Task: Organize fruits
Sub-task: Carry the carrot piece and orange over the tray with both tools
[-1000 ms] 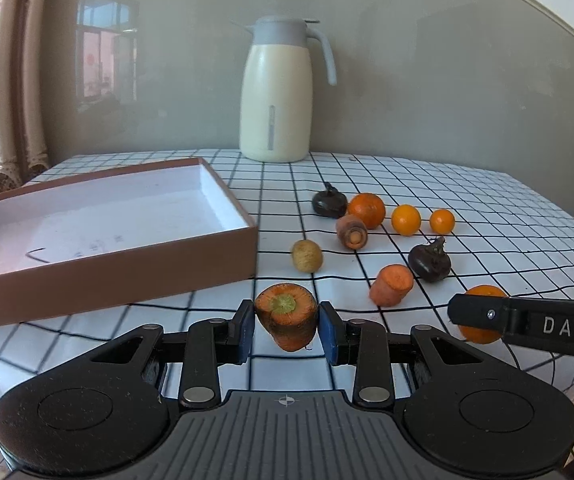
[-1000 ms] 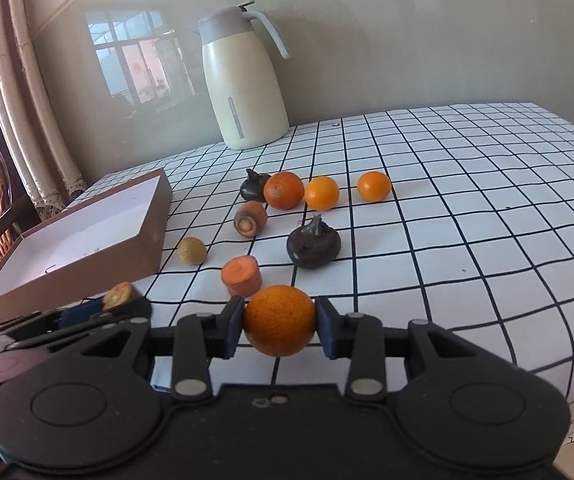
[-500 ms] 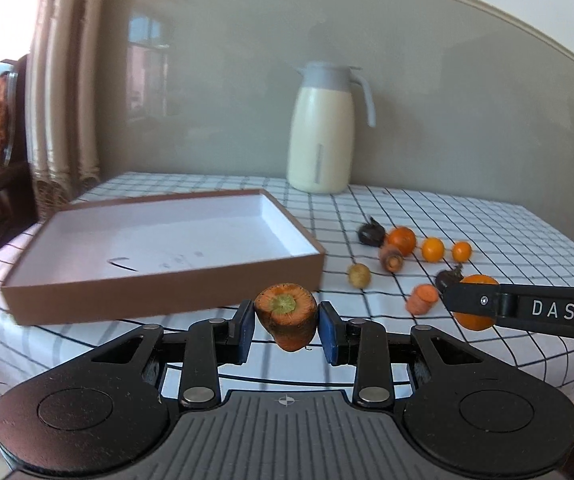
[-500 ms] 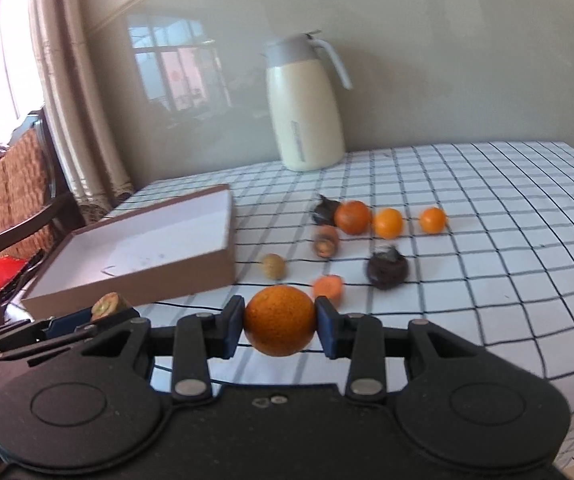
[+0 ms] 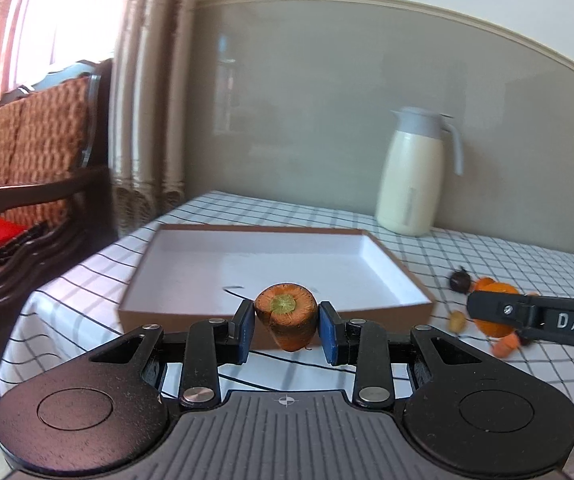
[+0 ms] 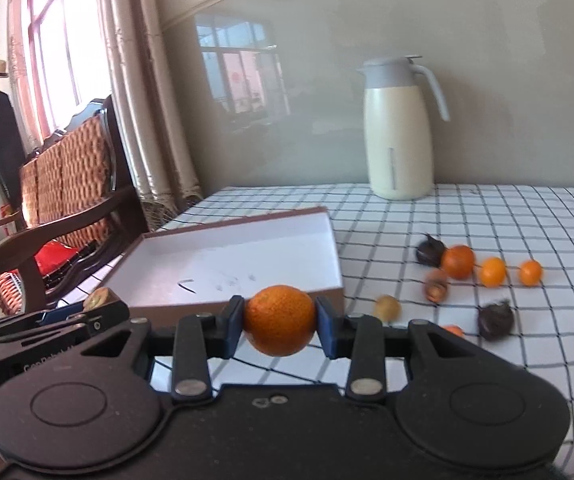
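Carrot stub (image 5: 285,316), cut face toward the lens, clamped between the blue pads of the left gripper (image 5: 285,330); orange (image 6: 279,319) clamped likewise in the right gripper (image 6: 279,330). Both pieces ride clear of the checked tablecloth (image 6: 487,208), on the near side of the shallow brown box (image 5: 275,264).

Change since a second ago — the box has shifted from the left margin of each view to nearly straight ahead, and the loose produce has slid off to the right; neither grip has altered. Judged from this, the carry toward the box is well under way and release comes next.

Edges and room: the near wall of the box (image 6: 223,307) stands between the held pieces and the white floor, so each must pass above it. The interior is bare — ample room for both. The two grippers travel side by side, close enough to foul one another. The cream jug (image 6: 399,132) stands well apart at the back.
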